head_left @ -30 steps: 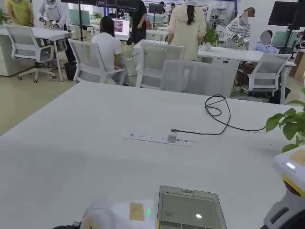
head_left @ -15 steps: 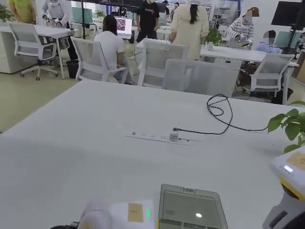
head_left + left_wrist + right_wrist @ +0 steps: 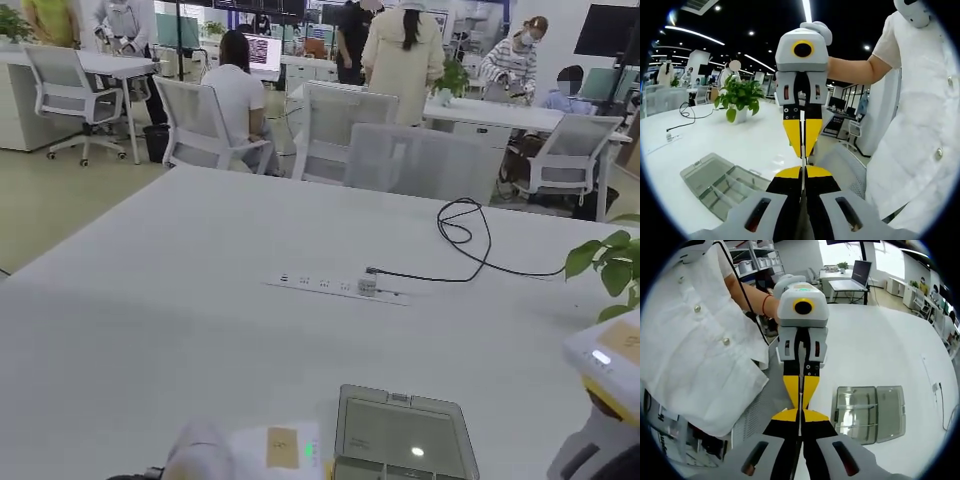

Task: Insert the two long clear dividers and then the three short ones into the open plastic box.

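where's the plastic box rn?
The plastic box sits bottom centre of the head view on the white table, nearer than the power strip; in the left gripper view, lower left.

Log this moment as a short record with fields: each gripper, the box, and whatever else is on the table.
left gripper: jaws shut, tip to tip with the right gripper
right gripper: jaws shut, facing the left gripper
plastic box: open on the table, lid laid flat; partition lines show in the base, number unclear
table: white
other items: power strip with a black cable plugged in; potted plant at the right edge
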Motion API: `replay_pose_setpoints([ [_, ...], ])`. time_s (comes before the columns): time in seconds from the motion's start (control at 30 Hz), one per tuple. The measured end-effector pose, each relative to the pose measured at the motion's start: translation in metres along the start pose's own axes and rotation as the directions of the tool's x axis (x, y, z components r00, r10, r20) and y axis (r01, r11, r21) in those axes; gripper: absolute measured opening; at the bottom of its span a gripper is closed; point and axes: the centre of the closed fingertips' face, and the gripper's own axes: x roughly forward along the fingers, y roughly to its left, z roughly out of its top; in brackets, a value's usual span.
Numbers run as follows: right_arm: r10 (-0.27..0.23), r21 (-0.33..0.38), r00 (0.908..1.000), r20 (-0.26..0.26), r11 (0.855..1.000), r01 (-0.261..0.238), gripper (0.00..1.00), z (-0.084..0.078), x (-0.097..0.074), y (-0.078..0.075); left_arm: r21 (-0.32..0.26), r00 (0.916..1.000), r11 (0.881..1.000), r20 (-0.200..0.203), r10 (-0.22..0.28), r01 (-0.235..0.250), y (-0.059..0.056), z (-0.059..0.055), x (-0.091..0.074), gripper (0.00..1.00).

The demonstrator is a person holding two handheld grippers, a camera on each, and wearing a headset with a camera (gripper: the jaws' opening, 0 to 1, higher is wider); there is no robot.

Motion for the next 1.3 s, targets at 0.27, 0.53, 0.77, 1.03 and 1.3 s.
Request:
replay_pose_setpoints([
  [0.27,-0.009,0.0,0.9999,0.006,1.0,0.009,0.03,0.003,0.0,-0.002,0.005,0.9994,1.0,-0.023,0.025,-0.024,0.004,-0.006,-0.002,0.01],
  [0.53,-0.035,0.011,0.9991,0.024,0.999,0.035,0.03,0.006,-0.003,-0.009,0.0,0.9965,0.998,-0.046,0.07,-0.07,0.013,-0.015,-0.009,0.08],
  [0.77,-0.068,0.017,0.9971,0.035,0.998,0.067,0.03,0.009,-0.005,-0.019,-0.009,0.9885,0.991,-0.068,0.135,-0.136,0.026,-0.023,-0.02,0.21],
  [1.03,-0.106,0.022,0.9933,0.045,0.994,0.105,0.03,0.013,-0.006,-0.033,-0.016,0.97,0.975,-0.105,0.219,-0.222,0.044,-0.037,-0.034,0.47],
  [1.3,-0.155,0.042,0.9867,0.05,0.987,0.153,0.03,0.015,0.0,-0.058,-0.006,0.9572,0.965,-0.127,0.26,-0.263,0.053,-0.049,-0.044,0.65],
])
